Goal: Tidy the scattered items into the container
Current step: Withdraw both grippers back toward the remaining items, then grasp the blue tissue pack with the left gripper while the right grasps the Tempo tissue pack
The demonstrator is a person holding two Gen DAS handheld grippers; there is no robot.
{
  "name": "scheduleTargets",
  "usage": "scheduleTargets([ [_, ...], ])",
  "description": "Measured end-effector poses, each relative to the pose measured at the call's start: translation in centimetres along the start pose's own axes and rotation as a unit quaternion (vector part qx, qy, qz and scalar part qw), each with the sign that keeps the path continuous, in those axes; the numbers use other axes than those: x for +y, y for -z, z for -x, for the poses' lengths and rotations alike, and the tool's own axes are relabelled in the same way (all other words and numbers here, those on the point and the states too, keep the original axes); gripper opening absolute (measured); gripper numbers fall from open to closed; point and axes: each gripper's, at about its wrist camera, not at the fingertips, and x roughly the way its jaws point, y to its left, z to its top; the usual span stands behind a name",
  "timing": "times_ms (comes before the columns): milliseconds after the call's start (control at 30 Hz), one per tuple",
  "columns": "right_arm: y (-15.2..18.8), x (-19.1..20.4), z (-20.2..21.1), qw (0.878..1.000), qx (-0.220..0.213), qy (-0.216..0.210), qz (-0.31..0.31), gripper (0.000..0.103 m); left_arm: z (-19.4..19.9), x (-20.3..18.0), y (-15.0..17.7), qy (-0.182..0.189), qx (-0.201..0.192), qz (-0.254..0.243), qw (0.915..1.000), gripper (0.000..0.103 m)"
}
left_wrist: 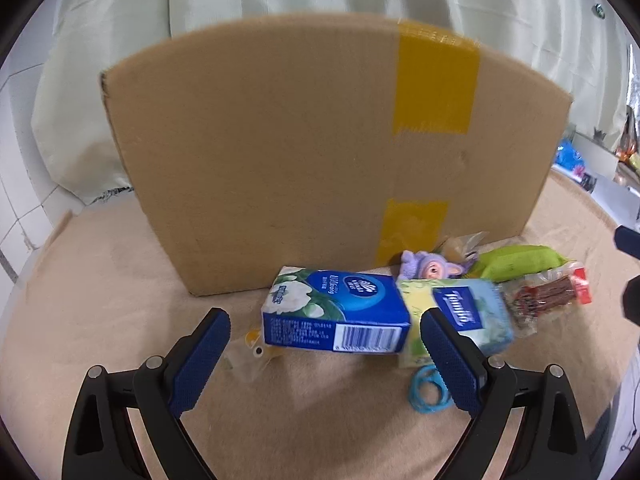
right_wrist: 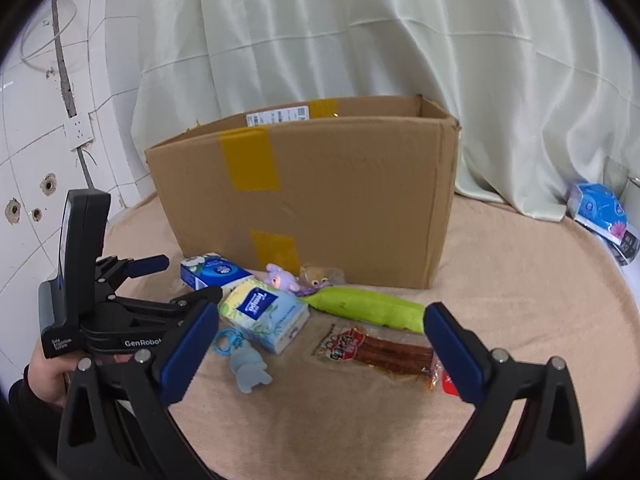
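Observation:
An open cardboard box with yellow tape stands on the beige cloth. Before it lie a blue tissue pack, a Tempo tissue pack, a purple doll, a green pouch, a sausage snack packet, a blue-grey keychain figure and its blue ring. My left gripper is open just short of the blue tissue pack. My right gripper is open above the sausage packet.
A small clear packet with yellow lies left of the blue tissue pack. Another clear packet lies against the box. A pale curtain hangs behind. A tiled wall is at left. A blue package lies far right.

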Motion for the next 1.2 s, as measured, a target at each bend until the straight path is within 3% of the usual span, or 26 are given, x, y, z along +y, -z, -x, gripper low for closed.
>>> scheduleTargets([
  [167,0.0,-0.6,-0.7,1.0,0.006,-0.001,-0.006,0.103,-1.0,0.4,-0.2,0.013,0.001,0.011,0.9999,0.097],
  [233,0.1,-0.6,-1.0,1.0,0.009,0.0,-0.003,0.103,-0.7,0.8,-0.2,-0.003,-0.012,0.016,0.9998,0.097],
  [400,0.4,-0.3,-1.7,1.0,0.016,-0.005,0.003,0.103,-2.0,0.5,0.3,-0.011,0.036,-0.004,0.9993,0.097],
  [533,0.3,0.2,-2.1,1.0,0.018,-0.012,0.001,0.103,-2.1,0.2,0.1,-0.016,0.032,-0.006,0.9993,0.097],
  [667,0.6,0.9,-2.6,0.999,0.032,-0.033,0.003,0.103,-2.4,0.9,0.1,0.011,0.04,0.014,0.9991,0.091],
  [700,0.7,1.1,-2.6,0.999,0.033,-0.032,0.005,0.103,-2.3,1.0,0.1,0.023,0.039,0.016,0.9989,0.075],
  [867,1.1,1.6,-3.2,0.998,0.042,-0.045,0.001,0.103,-1.2,1.1,0.4,0.035,0.012,0.016,0.9992,0.073],
  [1200,0.8,5.3,-5.6,0.998,0.055,-0.025,0.023,0.103,1.8,5.0,2.1,0.013,-0.007,0.045,0.9989,0.073],
])
